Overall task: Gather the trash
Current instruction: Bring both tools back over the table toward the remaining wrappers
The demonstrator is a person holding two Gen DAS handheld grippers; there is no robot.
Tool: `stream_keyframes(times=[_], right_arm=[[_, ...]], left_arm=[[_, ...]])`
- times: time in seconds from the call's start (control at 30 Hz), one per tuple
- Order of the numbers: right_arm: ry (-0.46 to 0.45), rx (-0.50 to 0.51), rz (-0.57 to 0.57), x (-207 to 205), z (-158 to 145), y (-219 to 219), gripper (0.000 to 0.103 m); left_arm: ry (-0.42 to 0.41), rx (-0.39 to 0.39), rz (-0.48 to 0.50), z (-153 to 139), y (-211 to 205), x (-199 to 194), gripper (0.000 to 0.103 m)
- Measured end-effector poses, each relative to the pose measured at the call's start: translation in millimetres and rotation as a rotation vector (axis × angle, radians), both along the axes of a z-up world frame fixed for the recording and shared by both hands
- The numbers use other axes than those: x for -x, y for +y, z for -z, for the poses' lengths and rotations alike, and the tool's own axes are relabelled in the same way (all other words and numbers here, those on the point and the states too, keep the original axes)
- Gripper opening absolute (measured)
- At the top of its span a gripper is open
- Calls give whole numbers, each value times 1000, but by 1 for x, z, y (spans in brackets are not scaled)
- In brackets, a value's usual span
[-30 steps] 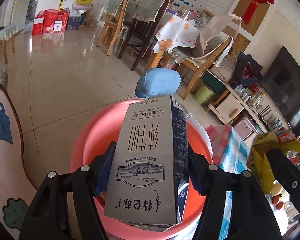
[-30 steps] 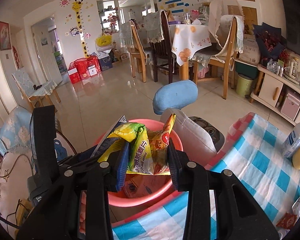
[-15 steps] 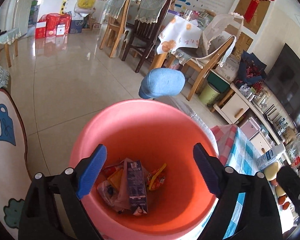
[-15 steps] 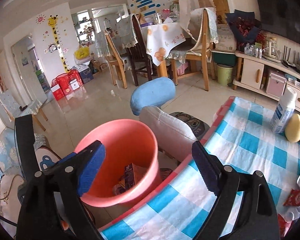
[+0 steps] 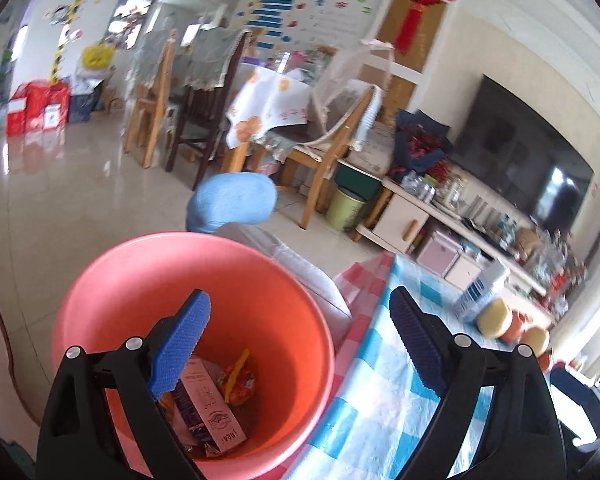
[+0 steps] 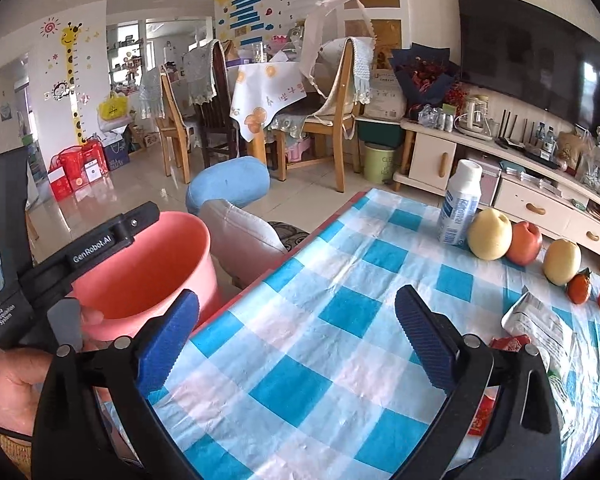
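Since earlier: the milk carton (image 5: pixel 210 408) and the yellow snack bag (image 5: pixel 236 380), each clamped a second ago, now lie in the bottom of the pink bucket (image 5: pixel 112 280); both views have swung toward the table.
Left gripper (image 5: pixel 300 340): jaws have just been opening and stand wide, nothing between them; left pad over the bucket's mouth, right pad over the tablecloth edge.
Carton: low in the frame, beneath and just right of the left pad.
Right gripper (image 6: pixel 296 344): jaws have just been opening, released, empty, above the blue-checked tablecloth (image 6: pixel 340 264).
Bucket in right view (image 6: pixel 152 264): left of the jaws, beside the table edge.
Remaining trash: crumpled white wrapper (image 6: pixel 540 324) and red wrapper (image 6: pixel 510 344), right of the jaws.
Beyond: white bottle (image 6: pixel 460 204), pears, apple, tangerines at upper right.
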State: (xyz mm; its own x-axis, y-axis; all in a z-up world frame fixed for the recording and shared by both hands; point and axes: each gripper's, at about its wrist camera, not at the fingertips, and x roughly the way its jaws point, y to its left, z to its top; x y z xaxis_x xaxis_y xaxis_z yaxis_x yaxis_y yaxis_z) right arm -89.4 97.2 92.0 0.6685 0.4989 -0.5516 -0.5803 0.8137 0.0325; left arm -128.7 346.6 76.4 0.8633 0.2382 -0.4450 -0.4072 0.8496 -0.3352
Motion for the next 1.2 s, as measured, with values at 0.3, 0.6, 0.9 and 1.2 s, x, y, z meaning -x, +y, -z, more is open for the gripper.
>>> stream_keyframes(times=[0.3, 0.6, 0.9, 1.2], right_arm=[[6, 56, 50, 20, 5, -32, 99], [-12, 55, 96, 37, 8, -69, 99], [-1, 4, 145, 43, 12, -108, 99], [-38, 23, 178, 47, 18, -135, 99]], left_arm=[[29, -158, 175, -11, -54, -12, 90], [109, -77, 335, 0, -84, -22, 90], [125, -177, 378, 2, -128, -17, 94], [141, -273, 447, 7, -170, -8, 94]])
